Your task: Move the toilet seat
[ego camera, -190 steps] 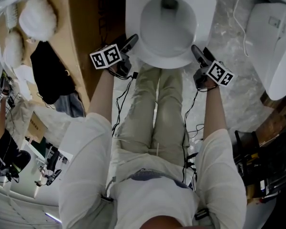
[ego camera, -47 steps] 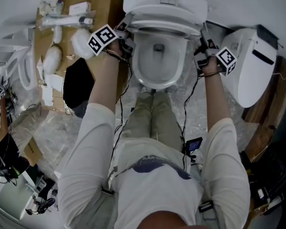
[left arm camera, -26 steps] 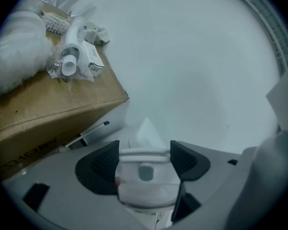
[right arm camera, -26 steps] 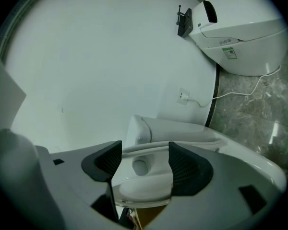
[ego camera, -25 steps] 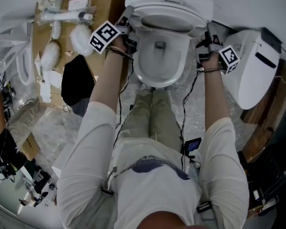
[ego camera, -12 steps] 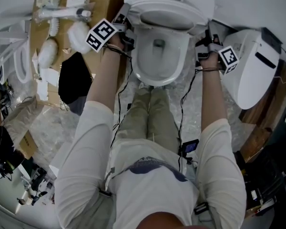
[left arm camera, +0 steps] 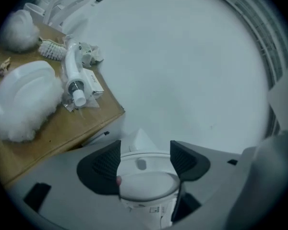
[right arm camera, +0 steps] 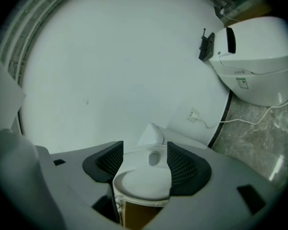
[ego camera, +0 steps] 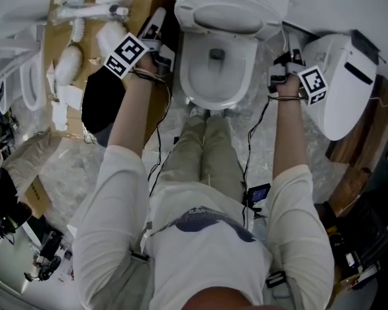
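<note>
My left gripper [left arm camera: 145, 157] has its jaws standing apart with nothing between the pads. All I see through the gap is the toilet farther off, so this one is empty. It hangs just left of the toilet, beside the upper part of the bowl [ego camera: 191, 76] and clear of the porcelain. My right gripper [right arm camera: 145, 159] is empty as well. Its jaws are easing together, but the pads press on nothing, and again only the toilet shows beyond them. In the head view it sits on the toilet's right flank, roughly level with the left one. The toilet seat [ego camera: 229, 10] is tipped up at the back of the bowl and leans toward the tank, untouched by either gripper. I am standing right in front of the bowl, with both arms stretched forward past its sides. Left of the left gripper lies a wooden board [left arm camera: 72, 133] carrying a white tube [left arm camera: 72, 75], a brush [left arm camera: 50, 49] and a fluffy white bundle [left arm camera: 21, 102]. A black cloth [ego camera: 98, 105] is draped at the board's near edge. To the right of the right gripper a second toilet [ego camera: 339, 89] stands on the marbled floor [right arm camera: 259, 138], and a wall socket [right arm camera: 194, 114] with a white cord sits low on the wall.
</note>
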`<state>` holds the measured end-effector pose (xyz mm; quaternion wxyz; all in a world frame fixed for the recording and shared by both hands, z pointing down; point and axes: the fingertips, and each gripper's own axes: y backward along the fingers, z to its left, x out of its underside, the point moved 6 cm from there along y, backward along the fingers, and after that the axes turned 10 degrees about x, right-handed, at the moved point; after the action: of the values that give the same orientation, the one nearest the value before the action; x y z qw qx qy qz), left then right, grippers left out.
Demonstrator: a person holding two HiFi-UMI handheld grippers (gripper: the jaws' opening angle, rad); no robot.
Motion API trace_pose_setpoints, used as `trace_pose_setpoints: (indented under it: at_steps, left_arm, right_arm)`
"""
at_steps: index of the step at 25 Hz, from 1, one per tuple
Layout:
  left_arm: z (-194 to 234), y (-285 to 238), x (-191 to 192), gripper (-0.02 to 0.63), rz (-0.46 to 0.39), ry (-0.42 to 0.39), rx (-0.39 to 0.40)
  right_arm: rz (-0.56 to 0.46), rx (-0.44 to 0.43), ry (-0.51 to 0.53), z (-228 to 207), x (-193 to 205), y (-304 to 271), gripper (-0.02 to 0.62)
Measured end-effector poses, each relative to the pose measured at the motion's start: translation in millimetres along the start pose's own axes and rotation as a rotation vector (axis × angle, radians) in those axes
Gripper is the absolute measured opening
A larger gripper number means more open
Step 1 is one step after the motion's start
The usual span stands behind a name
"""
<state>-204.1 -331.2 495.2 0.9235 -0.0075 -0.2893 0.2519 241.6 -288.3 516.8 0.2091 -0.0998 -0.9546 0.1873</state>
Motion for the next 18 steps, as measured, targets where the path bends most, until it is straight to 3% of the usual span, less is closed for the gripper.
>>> trace_pose_setpoints:
  at_steps: [2, 10, 15, 18]
  left_arm:
    - [-18.2, 22.9, -7.9, 0.316, 0.019, -0.014, 0.046]
    - [-106.7, 140.0, -40.2, 0.316, 0.107, -0.229, 0.183]
    - [-153.3, 214.6, -52.5, 0.316, 0.069, -0.255, 0.266]
    - [-180.0, 253.7, -43.9, 0.316, 0.075, -0.316, 0.283]
  right_arm:
    - [-0.023, -0.008, 0.038, 14.8, 1.1, 27.1, 0.290]
    - [-0.098, -0.028, 0.219, 72.4, 16.1, 167.4, 0.287]
    - [-0.185, -0.033, 0.380, 116.0, 37.1, 253.2, 0.290]
    - [-0.210, -0.058, 0.439, 134.9, 50.9, 299.2, 0.290]
